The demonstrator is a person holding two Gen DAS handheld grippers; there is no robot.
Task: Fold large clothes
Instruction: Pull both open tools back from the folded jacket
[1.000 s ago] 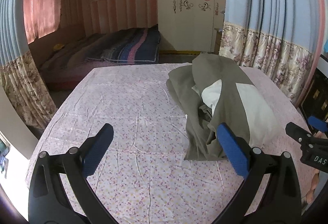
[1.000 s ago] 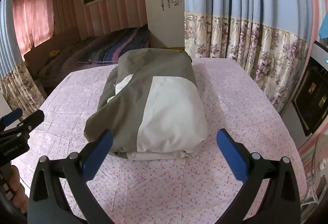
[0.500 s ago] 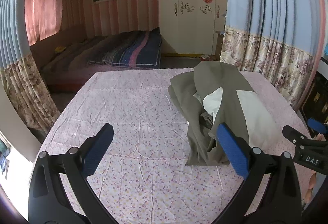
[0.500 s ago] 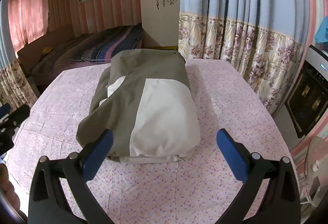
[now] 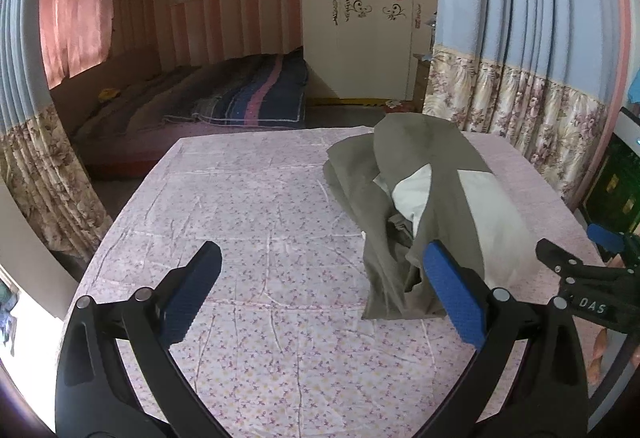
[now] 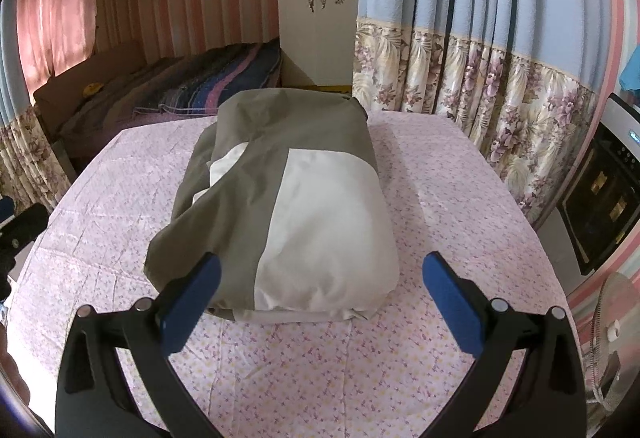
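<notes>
A folded olive-grey and white garment (image 6: 288, 197) lies in a thick bundle on the table covered with a pink floral cloth (image 6: 320, 370). In the left wrist view the bundle (image 5: 424, 205) sits on the right half of the table, its left side loosely rumpled. My left gripper (image 5: 320, 290) is open and empty above the cloth, left of the bundle. My right gripper (image 6: 320, 290) is open and empty, just in front of the bundle's near edge. The right gripper also shows at the right edge of the left wrist view (image 5: 588, 278).
Floral and blue curtains (image 6: 480, 97) hang along the right. A bed with a striped blanket (image 5: 240, 97) and a white wardrobe (image 5: 360, 17) stand beyond the table. A dark oven (image 6: 600, 205) and a fan (image 6: 608, 338) are at the right.
Both grippers have drawn back and risen a little, so the bundle looks slightly farther off. The garment has not moved. Both stay open.
</notes>
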